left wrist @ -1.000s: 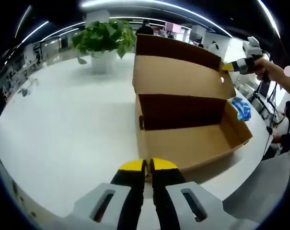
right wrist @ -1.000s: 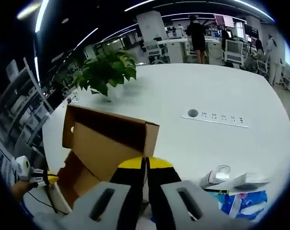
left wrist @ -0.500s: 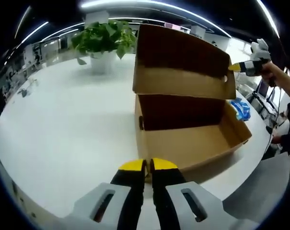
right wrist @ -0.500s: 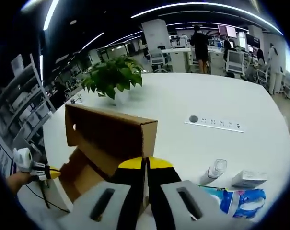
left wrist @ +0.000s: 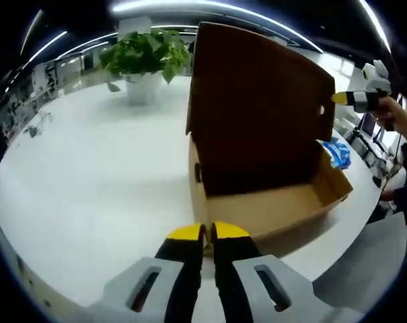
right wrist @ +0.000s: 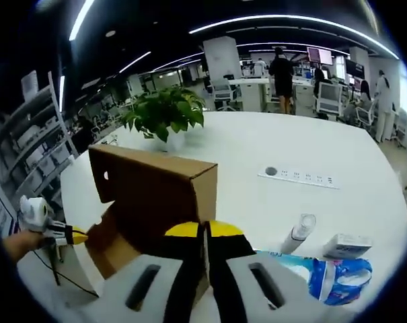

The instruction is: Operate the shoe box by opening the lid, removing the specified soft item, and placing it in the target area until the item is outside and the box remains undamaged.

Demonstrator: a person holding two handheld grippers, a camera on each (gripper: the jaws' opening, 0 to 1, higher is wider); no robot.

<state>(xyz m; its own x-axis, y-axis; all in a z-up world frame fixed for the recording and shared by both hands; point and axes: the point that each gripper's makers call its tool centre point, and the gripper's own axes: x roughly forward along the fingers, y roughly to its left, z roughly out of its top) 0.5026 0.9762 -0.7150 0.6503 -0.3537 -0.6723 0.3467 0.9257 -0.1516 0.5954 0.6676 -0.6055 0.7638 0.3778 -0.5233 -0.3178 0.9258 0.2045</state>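
1 shoe box [left wrist: 270, 202], brown cardboard, sits on the white table [left wrist: 95, 182] close to the table's near edge. Its lid [left wrist: 257, 108] stands about upright, hinged at the far long side, inside face toward the left gripper view. Box interior mostly in shadow; can't tell what's inside.

2 grippers. Left gripper [left wrist: 208, 232]: yellow-tipped jaws pressed together, nothing between them, just short of the box's near wall, not touching it. Right gripper [right wrist: 204, 230]: jaws together too, tips right at the lid's corner; can't tell if cardboard is pinched between them. In left gripper view the right gripper [left wrist: 356, 99] sits at the lid's top right corner, held by a hand [left wrist: 396, 116].

Beside the box, right end: 1 blue-and-white packet [right wrist: 338, 279], 1 small white box [right wrist: 346, 245], 1 clear bottle [right wrist: 297, 233] lying down, all near each other. Further out: 1 potted plant [left wrist: 141, 62], 1 socket strip [right wrist: 299, 177] set in the tabletop. Wide bare tabletop left of box and beyond it.
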